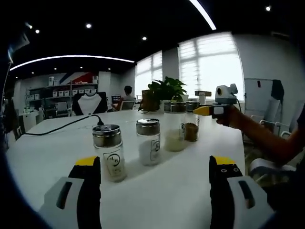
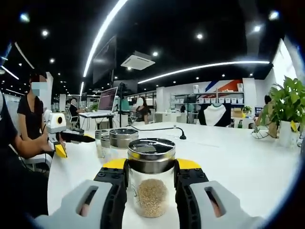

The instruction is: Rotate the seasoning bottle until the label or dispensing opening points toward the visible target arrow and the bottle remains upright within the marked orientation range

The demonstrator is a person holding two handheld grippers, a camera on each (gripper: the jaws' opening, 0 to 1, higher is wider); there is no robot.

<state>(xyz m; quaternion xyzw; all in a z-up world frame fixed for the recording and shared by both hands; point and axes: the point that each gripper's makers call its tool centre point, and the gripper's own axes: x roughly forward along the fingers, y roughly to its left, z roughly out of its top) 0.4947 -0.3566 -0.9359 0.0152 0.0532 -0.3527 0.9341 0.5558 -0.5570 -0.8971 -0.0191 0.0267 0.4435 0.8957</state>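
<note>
Left gripper view: left gripper [image 1: 155, 174] fingers apart, empty, low in frame; bottles lined mid-counter [image 1: 57, 148].

Right gripper view: right gripper [image 2: 151, 183] fingers clamped on seasoning bottle [image 2: 151, 176], lower centre. Twist slowly, keep it vertical.

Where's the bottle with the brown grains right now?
In the right gripper view, the brown-grain bottle stands upright on the white table, between the right gripper jaws, in front of the other bottles.
</note>
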